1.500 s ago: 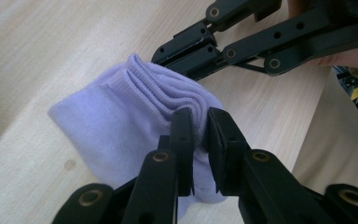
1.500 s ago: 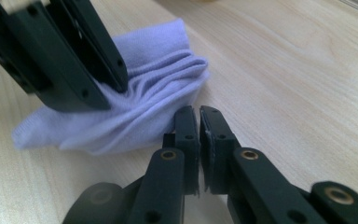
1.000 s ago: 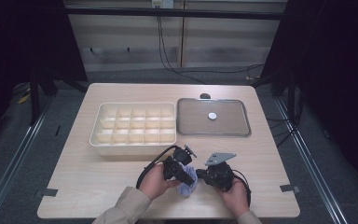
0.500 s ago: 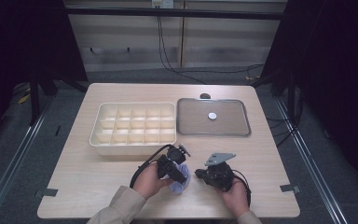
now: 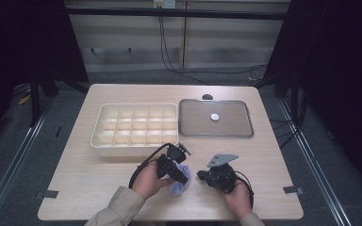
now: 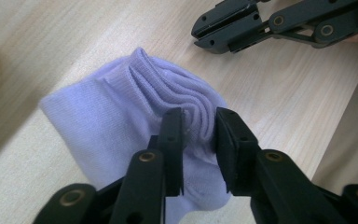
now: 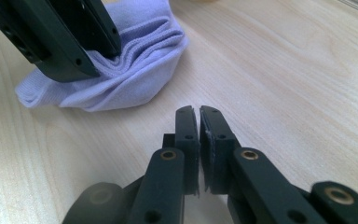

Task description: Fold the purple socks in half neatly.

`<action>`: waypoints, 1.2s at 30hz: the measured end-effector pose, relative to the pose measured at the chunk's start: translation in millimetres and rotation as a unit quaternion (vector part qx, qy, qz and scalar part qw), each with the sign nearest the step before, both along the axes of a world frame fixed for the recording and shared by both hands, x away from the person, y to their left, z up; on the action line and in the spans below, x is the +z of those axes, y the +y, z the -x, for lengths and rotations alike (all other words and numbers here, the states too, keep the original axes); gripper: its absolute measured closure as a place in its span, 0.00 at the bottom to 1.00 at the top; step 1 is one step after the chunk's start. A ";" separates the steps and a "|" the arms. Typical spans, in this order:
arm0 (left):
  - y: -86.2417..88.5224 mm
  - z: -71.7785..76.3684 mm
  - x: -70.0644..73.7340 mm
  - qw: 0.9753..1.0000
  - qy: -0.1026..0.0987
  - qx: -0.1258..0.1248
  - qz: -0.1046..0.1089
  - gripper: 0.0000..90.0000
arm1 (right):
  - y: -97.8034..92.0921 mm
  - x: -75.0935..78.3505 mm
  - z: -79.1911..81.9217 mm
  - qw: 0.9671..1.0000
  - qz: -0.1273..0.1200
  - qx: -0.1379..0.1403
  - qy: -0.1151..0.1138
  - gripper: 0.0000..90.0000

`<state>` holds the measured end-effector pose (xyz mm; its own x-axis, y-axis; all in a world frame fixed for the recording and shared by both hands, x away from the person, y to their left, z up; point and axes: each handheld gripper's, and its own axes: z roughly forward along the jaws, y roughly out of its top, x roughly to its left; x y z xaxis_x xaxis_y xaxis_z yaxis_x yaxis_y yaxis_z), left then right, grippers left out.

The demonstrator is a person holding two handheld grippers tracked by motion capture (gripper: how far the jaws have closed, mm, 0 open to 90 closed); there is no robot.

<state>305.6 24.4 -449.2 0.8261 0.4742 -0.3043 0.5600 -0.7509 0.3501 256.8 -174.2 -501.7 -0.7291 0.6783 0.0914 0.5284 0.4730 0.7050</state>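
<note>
A folded lavender sock (image 5: pixel 178 185) lies on the wooden table near its front edge. My left gripper (image 5: pixel 185 178) is on top of it. In the left gripper view its jaws are shut on the sock's ribbed cuff (image 6: pixel 168 93), pinching the bunched folds at my left gripper (image 6: pixel 198 126). My right gripper (image 5: pixel 201 175) rests just right of the sock, apart from it. Its jaws (image 7: pixel 199 112) are shut with nothing between them, pointing toward the sock (image 7: pixel 135 74) a short way off. The right gripper's shut tips (image 6: pixel 205 35) lie beyond the sock in the left gripper view.
A cream box (image 5: pixel 96 141) divided into several compartments stands behind the grippers. Right of it is a metal tray (image 5: pixel 235 129) holding a small white round piece (image 5: pixel 214 116). A dark small object (image 5: pixel 207 97) sits behind the tray. Bare tabletop lies on both sides.
The left gripper and the sock have shifted slightly left, away from the right gripper. A gap now separates the right gripper from the sock.
</note>
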 end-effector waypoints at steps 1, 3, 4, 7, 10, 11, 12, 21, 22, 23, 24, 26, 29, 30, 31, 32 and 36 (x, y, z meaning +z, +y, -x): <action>0.8 -0.1 1.7 1.000 0.000 0.003 -0.001 0.78 | 0.0 0.0 0.0 1.000 0.000 0.000 0.000 0.95; 2.7 -0.6 3.7 1.000 -0.001 0.006 0.003 0.78 | 0.1 0.0 0.0 1.000 0.000 0.000 0.000 0.95; 4.0 -1.5 4.8 1.000 -0.002 0.002 0.001 0.78 | 0.0 0.0 0.0 1.000 0.000 0.000 0.000 0.95; 7.0 -2.0 7.2 1.000 -0.001 0.010 0.005 0.76 | -0.1 0.0 0.0 1.000 0.000 -0.001 0.000 0.95; 9.0 -2.3 8.5 1.000 -0.001 0.010 0.005 0.74 | 0.3 0.1 0.0 1.000 0.001 -0.001 0.000 0.95; 9.6 -2.6 9.2 1.000 -0.001 0.011 0.007 0.73 | 0.2 0.1 0.1 1.000 0.001 -0.001 0.001 0.95; 10.2 -2.8 9.9 1.000 0.001 0.012 0.008 0.73 | 0.2 -0.1 0.0 1.000 -0.001 -0.001 0.001 0.95; 16.7 -7.4 13.1 0.999 -0.017 0.031 0.000 0.77 | 0.4 0.0 -0.1 1.000 0.000 -0.001 0.000 0.95; 17.1 -7.8 12.1 0.999 -0.018 0.031 -0.003 0.80 | 0.5 -0.1 -0.2 1.000 0.000 0.000 -0.001 0.95; 17.5 -8.5 9.6 0.999 -0.016 0.032 -0.007 0.82 | 0.5 -0.1 -0.2 1.000 0.000 0.000 -0.001 0.95; 17.0 -8.5 7.2 0.999 -0.017 0.033 -0.010 0.83 | 0.4 0.1 0.1 1.000 0.001 -0.002 0.000 0.95; 15.0 -8.3 0.5 0.999 -0.022 0.029 -0.022 0.86 | 0.5 -0.1 -0.1 1.000 -0.001 -0.001 0.000 0.95; 13.3 -10.0 -9.7 0.999 -0.016 0.027 -0.028 0.90 | 0.4 0.1 0.0 1.000 0.001 -0.001 0.001 0.95; 12.4 -9.3 -11.6 0.999 -0.018 0.029 -0.033 0.90 | 0.3 0.0 0.0 1.000 -0.001 -0.001 0.001 0.95; 10.8 -8.3 -14.8 0.999 -0.019 0.025 -0.036 0.91 | 0.3 -0.1 -0.1 1.000 -0.001 -0.001 0.000 0.95; 10.1 -7.8 -15.7 0.999 -0.019 0.021 -0.042 0.93 | 0.3 -0.1 -0.1 1.000 0.000 0.000 0.000 0.95; 6.7 -6.1 -14.7 0.998 -0.027 0.020 -0.052 0.94 | 0.0 -0.2 -0.3 1.000 -0.002 0.000 0.001 0.95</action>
<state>311.6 31.1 -463.9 0.8201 0.5332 -0.2077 0.5722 -0.7626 0.3017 257.0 -174.2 -501.9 -0.7287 0.6782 0.0950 0.5296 0.4701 0.7061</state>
